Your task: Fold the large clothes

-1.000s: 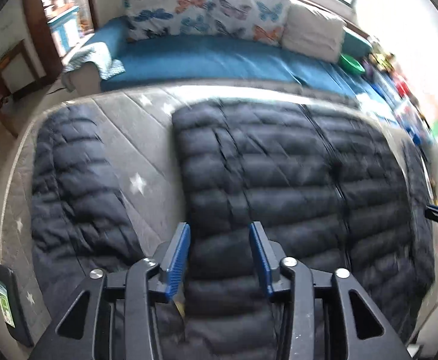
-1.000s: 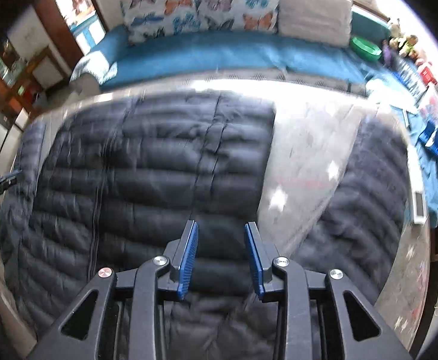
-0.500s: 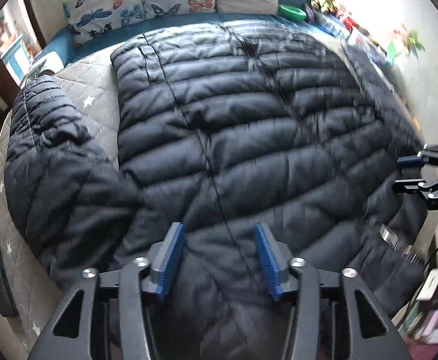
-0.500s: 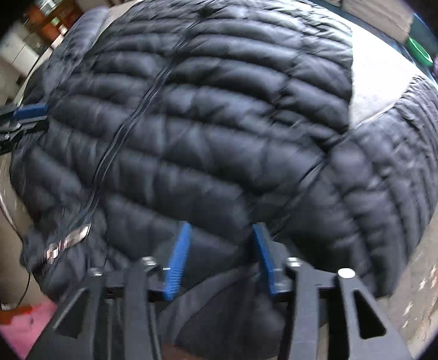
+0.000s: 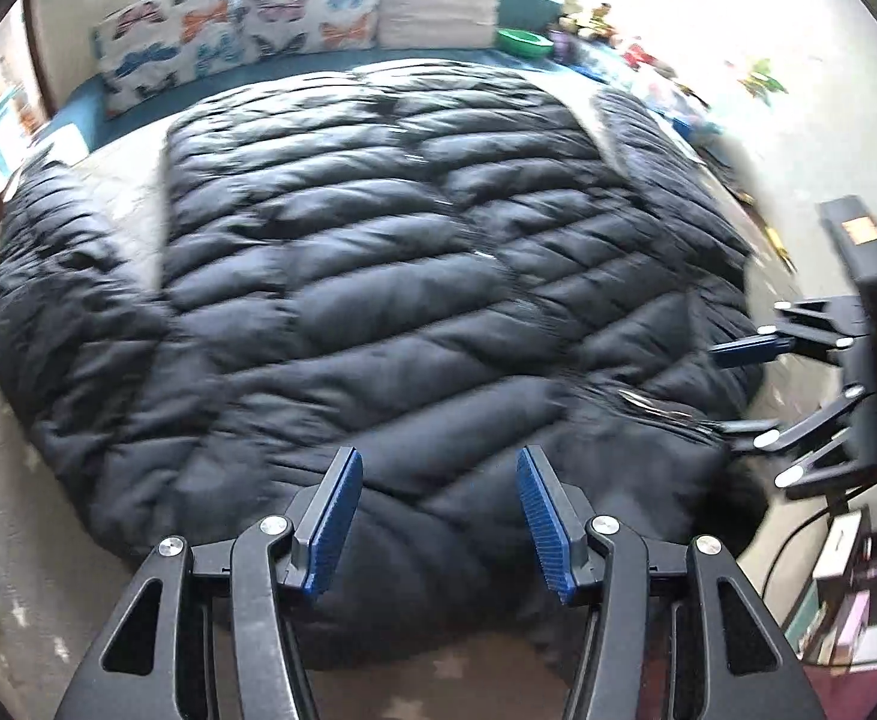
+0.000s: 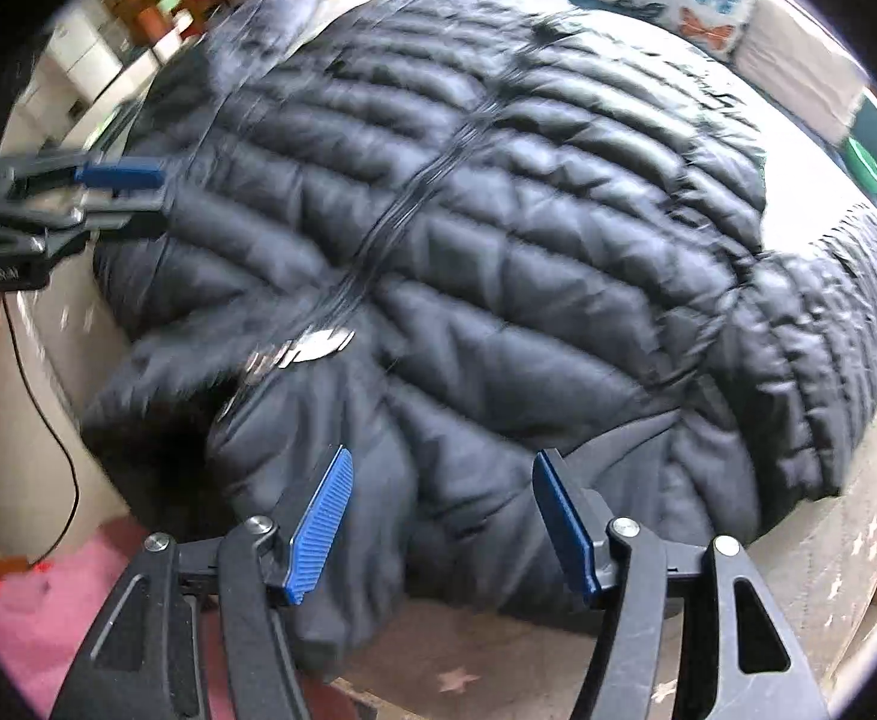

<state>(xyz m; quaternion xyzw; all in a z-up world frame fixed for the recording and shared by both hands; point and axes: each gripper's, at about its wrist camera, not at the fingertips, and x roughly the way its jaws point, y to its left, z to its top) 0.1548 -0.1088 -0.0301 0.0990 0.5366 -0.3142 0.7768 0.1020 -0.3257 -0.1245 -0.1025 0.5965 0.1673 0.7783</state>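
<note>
Both claws have swung back from mid-jacket [image 5: 414, 276] to its near edge. The left claw [image 5: 438, 516] stands apart, empty; the right claw [image 6: 438, 516] is opening, jacket beneath, ungripped. A fold comes next, I reckon.

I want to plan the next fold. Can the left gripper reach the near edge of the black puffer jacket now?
Probably yes. The left gripper, jaws open and empty, hangs over the jacket edge, nothing between; the right gripper is off to the side.

No legible text, white lettering on the left tool [image 6: 120, 192] too blurred
</note>
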